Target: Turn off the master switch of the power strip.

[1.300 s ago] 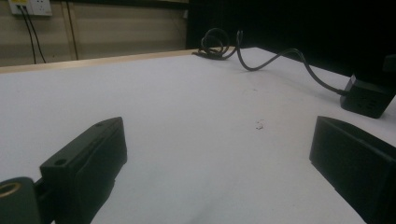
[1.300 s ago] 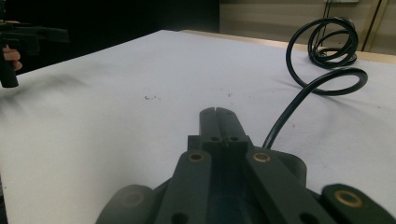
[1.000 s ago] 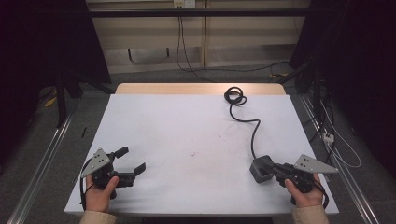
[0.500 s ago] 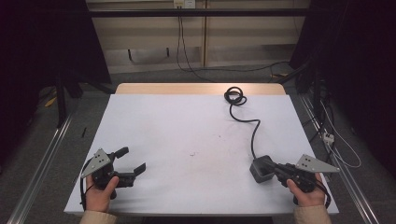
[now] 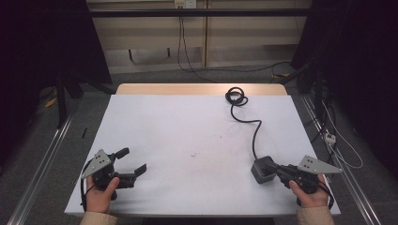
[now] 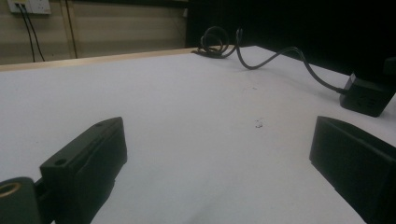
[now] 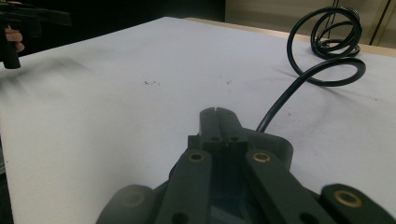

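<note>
A black power adapter [image 5: 262, 169] lies near the table's front right, and its black cable [image 5: 256, 126] runs back to a coil [image 5: 236, 97] at the far edge. My right gripper [image 5: 277, 169] is shut, its tips resting against the adapter's right side. In the right gripper view the jaws meet with no gap at the gripper's tip [image 7: 218, 116], with the adapter [image 7: 280, 147] just under and behind them. My left gripper [image 5: 134, 159] stands open at the front left with nothing between its jaws. The left gripper view looks past the gripper [image 6: 217, 158] to the adapter [image 6: 369, 95] far across.
The white table top [image 5: 187, 126] has a few small dark specks [image 5: 193, 154] near its middle. A wooden strip [image 5: 178, 89] edges the far side. Cables [image 5: 328, 136] trail on the floor to the right. Metal rails run along both sides.
</note>
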